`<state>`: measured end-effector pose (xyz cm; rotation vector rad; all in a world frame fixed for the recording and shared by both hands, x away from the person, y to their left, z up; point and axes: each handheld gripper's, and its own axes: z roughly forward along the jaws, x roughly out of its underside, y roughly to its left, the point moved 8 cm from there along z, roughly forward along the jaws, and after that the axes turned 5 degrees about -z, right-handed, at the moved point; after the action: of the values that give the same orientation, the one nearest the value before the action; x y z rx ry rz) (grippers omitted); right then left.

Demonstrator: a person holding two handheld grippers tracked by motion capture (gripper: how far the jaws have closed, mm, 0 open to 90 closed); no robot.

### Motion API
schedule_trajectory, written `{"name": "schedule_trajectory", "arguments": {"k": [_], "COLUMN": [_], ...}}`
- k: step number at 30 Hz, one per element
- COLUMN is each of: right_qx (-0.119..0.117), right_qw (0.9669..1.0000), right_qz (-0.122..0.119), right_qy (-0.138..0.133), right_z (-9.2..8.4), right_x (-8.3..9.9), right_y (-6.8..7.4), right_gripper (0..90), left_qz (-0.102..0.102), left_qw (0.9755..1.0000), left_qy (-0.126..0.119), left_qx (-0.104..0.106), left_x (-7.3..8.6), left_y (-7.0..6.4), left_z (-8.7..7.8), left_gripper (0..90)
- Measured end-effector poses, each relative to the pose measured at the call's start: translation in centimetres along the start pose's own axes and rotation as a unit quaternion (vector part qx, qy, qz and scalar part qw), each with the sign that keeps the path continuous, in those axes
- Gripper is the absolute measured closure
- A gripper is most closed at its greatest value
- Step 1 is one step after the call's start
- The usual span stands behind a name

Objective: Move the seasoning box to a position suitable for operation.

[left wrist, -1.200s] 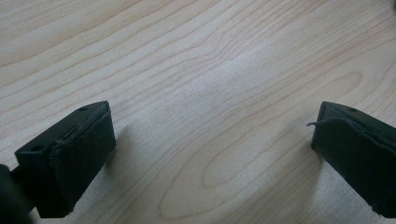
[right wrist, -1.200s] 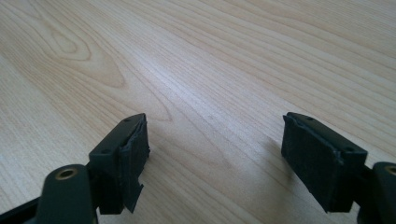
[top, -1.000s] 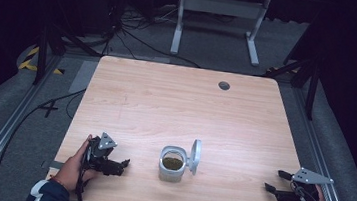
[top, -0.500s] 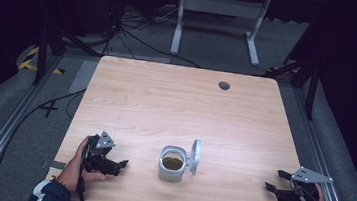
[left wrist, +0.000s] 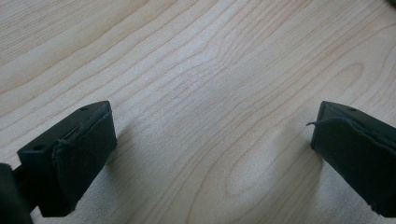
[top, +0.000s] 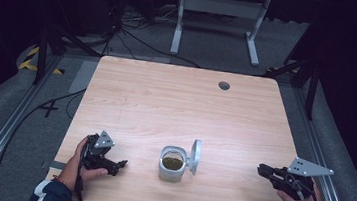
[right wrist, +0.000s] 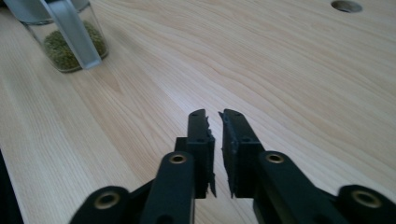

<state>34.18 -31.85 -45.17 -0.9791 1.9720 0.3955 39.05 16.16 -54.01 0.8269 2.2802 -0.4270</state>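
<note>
A pale wood-grain counter (top: 176,100) carries a clear jar (top: 173,164) of olive-green bits with a grey lid (top: 194,155), flanked by two black grippers' fingers (right wrist: 201,135).

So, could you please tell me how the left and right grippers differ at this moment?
The left gripper has its jaws spread wide apart over bare wood, while the right gripper has its jaws nearly closed, with nothing between them. The left gripper sits closer to the open jar than the right gripper does. Both are hand-held near the table's front edge.
</note>
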Motion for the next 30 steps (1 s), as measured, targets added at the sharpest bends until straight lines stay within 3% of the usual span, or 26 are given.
{"name": "schedule_trajectory", "arguments": {"k": [4,10,17,24,30], "right_qx": [-0.021,-0.039,-0.072,-0.093,-0.099], "right_qw": [0.9992,0.9973,0.9922,0.9883,0.9867], "right_qz": [-0.033,-0.061,-0.101,-0.119,-0.126], "right_qy": [-0.001,-0.013,-0.013,-0.022,-0.029], "right_z": [1.1,2.3,4.7,5.9,6.3], "right_x": [-2.2,-5.1,-8.4,-10.2,-11.1], "right_y": [1.7,3.4,6.3,8.3,9.0], "right_gripper": [88.7,89.1,89.2,89.4,89.3], "left_qz": [0.000,0.000,0.000,0.000,0.000], "left_qw": [1.0000,1.0000,1.0000,1.0000,1.0000], "left_qy": [0.000,0.000,0.000,0.000,0.000], "left_qx": [0.000,0.000,0.000,0.000,0.000], "left_x": [0.0,0.0,0.0,0.0,0.0], "left_y": [0.0,0.0,0.0,0.0,0.0], "left_z": [0.0,0.0,0.0,0.0,0.0], "left_gripper": [0.3,0.4,0.3,0.3,0.3]}}
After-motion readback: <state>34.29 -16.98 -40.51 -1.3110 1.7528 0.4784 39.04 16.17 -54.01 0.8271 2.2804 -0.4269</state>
